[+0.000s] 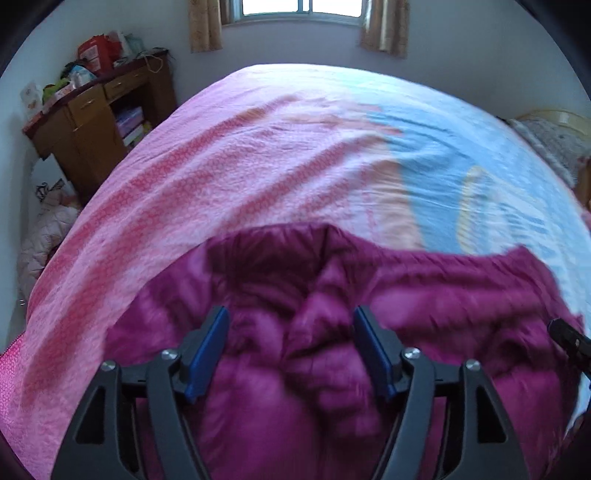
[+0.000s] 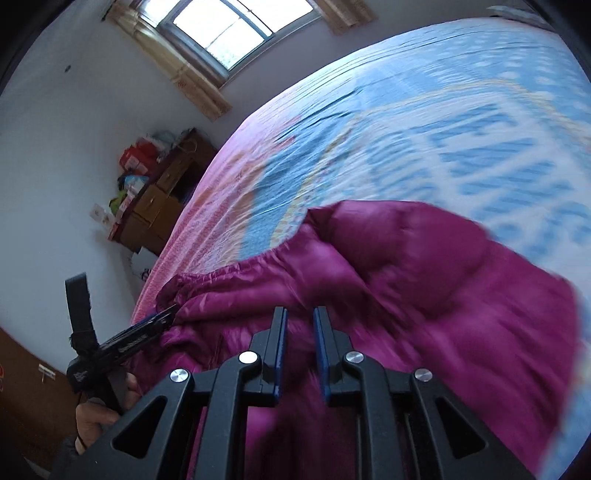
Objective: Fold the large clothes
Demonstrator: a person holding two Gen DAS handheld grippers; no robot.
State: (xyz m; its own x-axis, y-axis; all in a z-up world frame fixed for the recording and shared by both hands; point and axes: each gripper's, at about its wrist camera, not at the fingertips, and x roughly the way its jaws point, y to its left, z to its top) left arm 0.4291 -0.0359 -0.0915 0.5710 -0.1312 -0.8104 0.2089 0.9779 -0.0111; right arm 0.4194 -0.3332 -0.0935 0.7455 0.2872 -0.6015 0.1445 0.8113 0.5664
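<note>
A: Closest to the lens in the left wrist view were the two blue pads of the left hand-held gripper point(image 1: 291, 334), standing well apart with nothing pinched between them, only the jacket point(image 1: 332, 332) showing through the gap.

B: And the right hand-held gripper point(image 2: 300, 332)?

A: Its jaws stood nearly together at the bottom centre of its own view. A narrow slot remained between the pads, and through the blur I could not tell whether a fold of fabric was caught there.

B: Where did the jacket lie?

A: Across the near edge of the bed point(image 1: 221, 166), filling the lower half of both frames. It was a puffy magenta garment, and its long axis ran roughly left to right in the left view, with a collar-like peak pointing up toward the frame's centre. It lay directly ahead of and beneath both grippers. In the right view the left gripper reached in from the lower left, its tip at the jacket's gathered edge, so I judged the left hand nearer that end and the right nearer the bulk.

B: So the next fold turned on that axis?

A: Likely: each end would be taken and carried across it.

B: The room?

A: Pink-and-blue sheet on the bed, a wooden cabinet point(image 1: 99, 122) cluttered on top at upper left, a curtained window point(image 1: 299, 11) at the top.
</note>
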